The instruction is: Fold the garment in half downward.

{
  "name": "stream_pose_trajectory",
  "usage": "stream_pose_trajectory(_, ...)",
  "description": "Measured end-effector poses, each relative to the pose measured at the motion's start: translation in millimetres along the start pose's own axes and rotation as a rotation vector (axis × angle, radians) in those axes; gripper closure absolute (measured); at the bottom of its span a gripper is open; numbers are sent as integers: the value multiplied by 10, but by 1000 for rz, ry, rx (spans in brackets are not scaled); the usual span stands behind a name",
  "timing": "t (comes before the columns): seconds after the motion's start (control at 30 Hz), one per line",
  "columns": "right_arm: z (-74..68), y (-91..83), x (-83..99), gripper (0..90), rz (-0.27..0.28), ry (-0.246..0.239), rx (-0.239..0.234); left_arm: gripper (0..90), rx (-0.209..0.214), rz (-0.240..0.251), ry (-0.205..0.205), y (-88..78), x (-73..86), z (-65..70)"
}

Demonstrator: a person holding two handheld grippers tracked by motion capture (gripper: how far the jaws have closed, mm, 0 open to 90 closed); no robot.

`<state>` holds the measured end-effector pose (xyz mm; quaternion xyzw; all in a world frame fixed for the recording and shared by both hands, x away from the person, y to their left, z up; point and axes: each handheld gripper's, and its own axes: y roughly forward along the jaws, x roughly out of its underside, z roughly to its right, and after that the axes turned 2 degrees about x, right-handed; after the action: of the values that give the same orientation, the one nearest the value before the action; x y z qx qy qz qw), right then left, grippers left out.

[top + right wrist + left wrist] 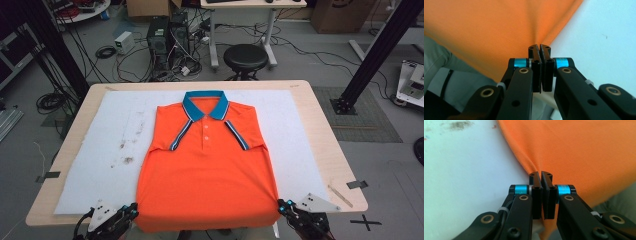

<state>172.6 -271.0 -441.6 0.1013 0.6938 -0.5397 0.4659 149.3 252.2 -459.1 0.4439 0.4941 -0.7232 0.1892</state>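
Pinching the orange polo shirt (207, 175) at its two near hem corners, left gripper (134, 209) and right gripper (284, 205) have jaws clamped on fabric; lift both evenly, keeping the hem taut above the counter (320, 130).

High view: fixed above near table (320, 130) edge, facing forward and down. Gripper views: close, along each tool's jaws at the shirt hem. Shared: orange shirt (210, 175) (584, 152) (486, 27), white mat (115, 145) (469, 170) (604, 45).
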Motion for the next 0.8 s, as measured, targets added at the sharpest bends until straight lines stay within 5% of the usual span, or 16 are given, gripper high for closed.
stream_pose_trajectory(0.27,-51,-116,109,893,-30,4,-27,862,31,-29,-3,-117,41,54)
stream_pose_trajectory(0.43,4,-65,52,676,20,63,-26,546,2,37,-31,-68,-56,0)
stream_pose_trajectory(0.53,48,27,-37,655,28,70,26,544,-4,61,-49,24,-148,-60)
stream_pose_trajectory(0.7,143,280,-151,654,-9,106,75,565,-5,29,-65,236,-238,-112)
stream_pose_trajectory(0.8,145,372,-165,735,-25,98,78,619,-35,5,-45,333,-237,-83)
